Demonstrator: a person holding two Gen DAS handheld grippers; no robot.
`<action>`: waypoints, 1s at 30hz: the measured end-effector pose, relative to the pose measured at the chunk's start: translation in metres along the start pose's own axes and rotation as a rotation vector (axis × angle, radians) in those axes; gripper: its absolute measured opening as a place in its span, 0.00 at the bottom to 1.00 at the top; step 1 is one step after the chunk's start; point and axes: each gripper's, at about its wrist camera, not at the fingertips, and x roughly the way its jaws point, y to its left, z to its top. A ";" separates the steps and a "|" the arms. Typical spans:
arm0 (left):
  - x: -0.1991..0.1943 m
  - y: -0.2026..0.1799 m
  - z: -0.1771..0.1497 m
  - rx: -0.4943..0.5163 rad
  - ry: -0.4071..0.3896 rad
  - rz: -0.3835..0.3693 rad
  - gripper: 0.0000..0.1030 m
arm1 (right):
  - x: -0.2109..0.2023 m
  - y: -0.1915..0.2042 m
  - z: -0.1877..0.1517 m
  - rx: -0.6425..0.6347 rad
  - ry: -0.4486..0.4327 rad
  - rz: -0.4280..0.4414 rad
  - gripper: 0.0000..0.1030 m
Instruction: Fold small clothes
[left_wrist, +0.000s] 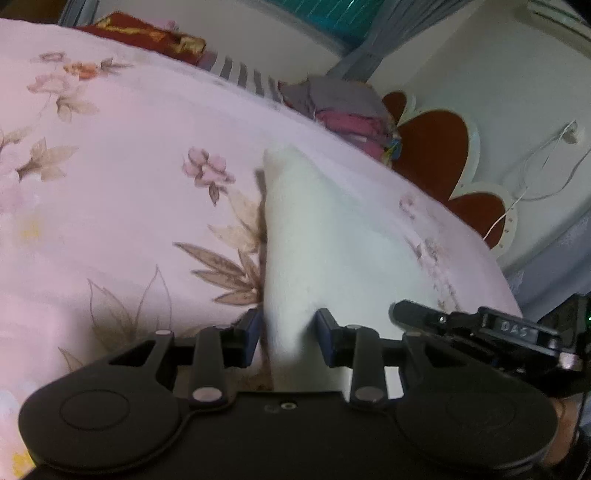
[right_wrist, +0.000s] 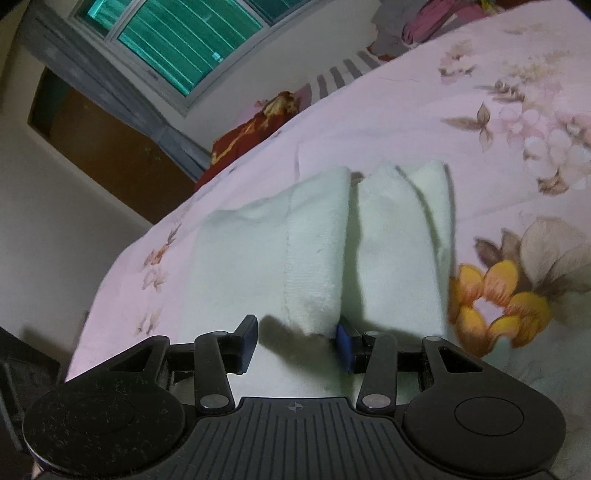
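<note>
A small white garment (left_wrist: 314, 236) lies on the pink floral bedsheet (left_wrist: 129, 166). In the left wrist view my left gripper (left_wrist: 290, 332) has its blue-padded jaws apart, one on each side of a raised fold of the white cloth, not pinching it. The other gripper's black body (left_wrist: 480, 328) shows at the right. In the right wrist view the garment (right_wrist: 314, 251) shows as two folded legs or panels. My right gripper (right_wrist: 295, 341) is open, and the cloth edge hangs between its jaws near the right pad (right_wrist: 343, 343).
A stack of folded clothes (left_wrist: 343, 114) sits at the far edge of the bed (right_wrist: 406, 107). A red and gold cloth (left_wrist: 147, 37) lies further back. A red and white headboard (left_wrist: 443, 147) and a wall with a cable (left_wrist: 535, 166) stand at the right. A window (right_wrist: 192, 40) is behind.
</note>
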 end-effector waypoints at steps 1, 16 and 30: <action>0.002 -0.001 0.000 -0.002 0.003 -0.003 0.32 | 0.001 0.002 0.000 -0.006 0.010 0.006 0.43; 0.003 -0.021 0.021 0.100 -0.021 0.070 0.24 | 0.006 0.014 0.000 -0.084 0.008 -0.044 0.14; 0.025 -0.082 0.009 0.348 0.059 0.060 0.25 | -0.043 -0.005 -0.020 -0.096 -0.050 -0.150 0.12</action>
